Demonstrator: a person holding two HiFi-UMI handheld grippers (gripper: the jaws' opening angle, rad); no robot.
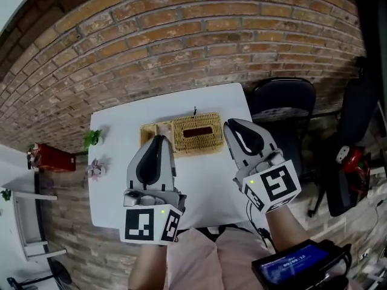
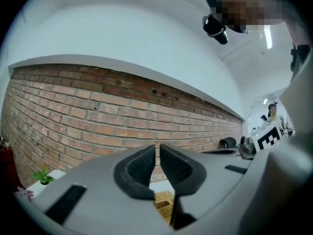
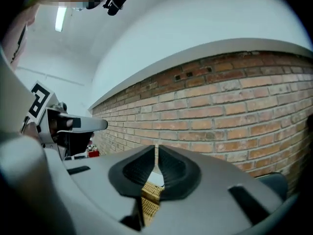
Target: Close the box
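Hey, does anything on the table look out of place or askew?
The woven box on the white table: a flat tan part sticks out at its left end, so it looks not closed.

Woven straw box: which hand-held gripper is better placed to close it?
Left, probably: the left hand-held gripper is beside what looks like the open flap at the left end of the woven straw box; the right hand-held gripper is at the other end.

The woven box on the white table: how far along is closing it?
Nothing looks done yet: a flat woven panel lies at the left end of the woven box, seemingly its lid, still open. Nothing is in hand: the left hand-held gripper and right hand-held gripper hover near it, both shut and empty. Closing it remains.
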